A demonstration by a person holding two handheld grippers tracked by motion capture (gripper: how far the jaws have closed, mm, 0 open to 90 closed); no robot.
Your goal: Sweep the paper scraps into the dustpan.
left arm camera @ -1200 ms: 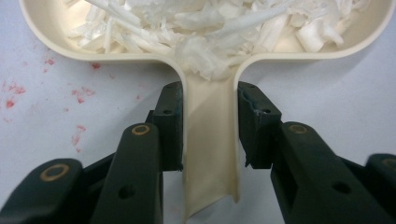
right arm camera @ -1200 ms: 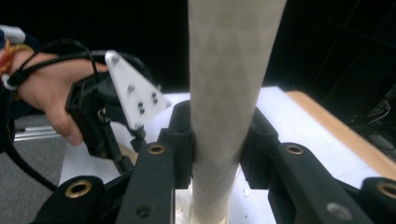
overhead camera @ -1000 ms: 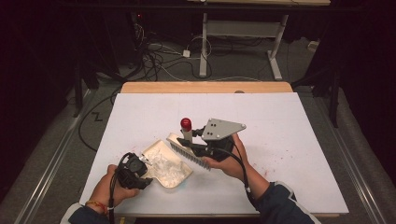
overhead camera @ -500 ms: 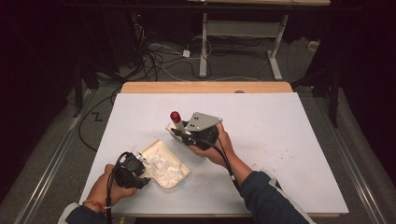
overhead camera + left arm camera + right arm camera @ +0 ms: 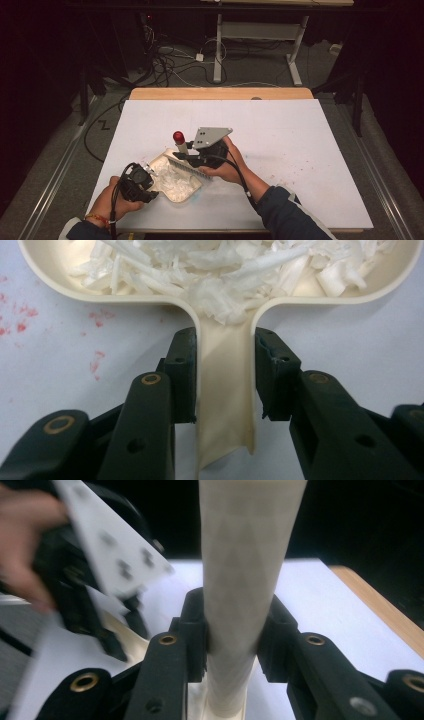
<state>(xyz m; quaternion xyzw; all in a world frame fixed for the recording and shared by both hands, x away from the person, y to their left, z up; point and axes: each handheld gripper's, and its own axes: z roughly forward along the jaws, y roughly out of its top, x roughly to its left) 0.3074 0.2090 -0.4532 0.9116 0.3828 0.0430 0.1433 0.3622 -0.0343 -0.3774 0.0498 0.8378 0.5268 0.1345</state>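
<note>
The person stood at a white-topped table (image 5: 300, 125) with a gripper in each hand. The left gripper (image 5: 149, 174) lay low near the front edge, held from behind by the left hand (image 5: 106, 202). Its jaws were closed on the flat handle (image 5: 225, 390) of a cream dish (image 5: 196, 189). In the left gripper view, both pads pressed against the handle's sides just below where it widened into the bowl (image 5: 150, 299). The dish sat flat on the table, heaped with white shreds (image 5: 175, 180), some of them spilling onto the neck of the handle (image 5: 222, 310). A few red specks (image 5: 20, 325) marked the tabletop beside it.

The right gripper (image 5: 183, 153) hovered over the far side of the dish, the grey plate (image 5: 212, 136) on top and the right hand (image 5: 227, 169) wrapped around the body. It was clamped on a cream tool stem (image 5: 247, 540), which stood close to upright between the jaws. From above, the stem carried a red knob (image 5: 178, 136) at the top. A pale toothed strip (image 5: 189, 168) ran along under the gripper, above the shreds. I could not tell if the strip touched them.

Beyond the white top ran a wooden edge (image 5: 220, 93), with tangled cables (image 5: 170, 65) on the dark floor behind.
</note>
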